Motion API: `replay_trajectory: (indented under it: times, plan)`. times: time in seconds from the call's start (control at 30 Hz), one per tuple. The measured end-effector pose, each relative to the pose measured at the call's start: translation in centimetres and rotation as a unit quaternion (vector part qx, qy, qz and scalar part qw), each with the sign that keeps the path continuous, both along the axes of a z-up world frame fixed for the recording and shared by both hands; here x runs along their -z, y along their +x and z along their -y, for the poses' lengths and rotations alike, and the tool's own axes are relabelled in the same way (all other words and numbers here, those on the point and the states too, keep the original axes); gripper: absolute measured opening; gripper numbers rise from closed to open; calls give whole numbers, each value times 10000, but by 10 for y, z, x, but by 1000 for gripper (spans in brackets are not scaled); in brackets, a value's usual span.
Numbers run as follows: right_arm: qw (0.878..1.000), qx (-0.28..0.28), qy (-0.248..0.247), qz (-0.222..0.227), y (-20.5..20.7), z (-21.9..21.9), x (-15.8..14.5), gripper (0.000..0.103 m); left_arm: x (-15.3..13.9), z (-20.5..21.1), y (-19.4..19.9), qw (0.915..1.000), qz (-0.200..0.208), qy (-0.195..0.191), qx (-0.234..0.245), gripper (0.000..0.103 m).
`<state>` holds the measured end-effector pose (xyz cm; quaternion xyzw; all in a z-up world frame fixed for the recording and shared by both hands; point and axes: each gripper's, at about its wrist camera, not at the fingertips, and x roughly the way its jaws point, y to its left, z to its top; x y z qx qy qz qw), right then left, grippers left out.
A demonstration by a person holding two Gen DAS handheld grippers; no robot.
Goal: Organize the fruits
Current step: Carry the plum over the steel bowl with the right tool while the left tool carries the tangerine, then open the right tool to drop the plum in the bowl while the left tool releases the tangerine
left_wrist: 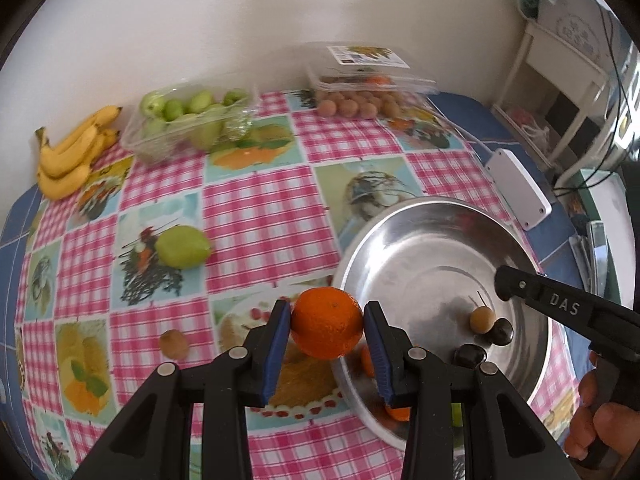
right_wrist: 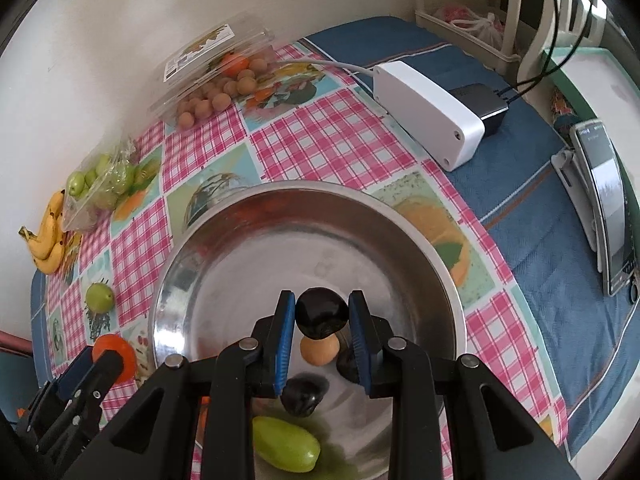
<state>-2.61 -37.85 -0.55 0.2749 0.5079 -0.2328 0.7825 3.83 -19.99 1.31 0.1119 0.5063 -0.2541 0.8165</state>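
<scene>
Your left tool (left_wrist: 326, 326) is clamped on the orange (left_wrist: 325, 322), held just beside the bowl (left_wrist: 420, 216) rim for dropping in. Your right tool (right_wrist: 322, 322) pinches a plum (right_wrist: 321, 312) over the bowl's fruit, ready to release.

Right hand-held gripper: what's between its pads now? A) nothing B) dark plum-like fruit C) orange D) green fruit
B: in the right wrist view the right hand-held gripper is shut on a dark plum-like fruit above the steel bowl; the orange is in the left hand-held gripper.
</scene>
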Motion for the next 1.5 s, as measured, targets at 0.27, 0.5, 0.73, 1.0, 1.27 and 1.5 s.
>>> replay_trajectory:
  times: [0.27, 0.5, 0.73, 1.0, 1.27, 1.5]
  plan:
    - [9995, -204, -204, -116, 11, -2, 5, 29, 10, 21, -2, 9998, -9, 67, 206, 40]
    - [9990, -330, -191, -236, 16, -4, 13, 29, 19, 30, -2, 9994, -47, 151, 305, 40]
    - [9986, -403, -94, -331, 20, -7, 20, 29, 25, 34, -2, 9992, -82, 196, 347, 40]
    - [9983, -425, -87, -381, 21, -8, 20, 29, 28, 34, -2, 9990, -119, 218, 369, 41]
    - [9980, -446, -97, -426, 20, -7, 19, 29, 28, 34, -2, 9990, -138, 220, 373, 41]
    - [9977, -467, -216, -444, 18, -5, 11, 35, 23, 33, -3, 9990, -117, 216, 360, 43]
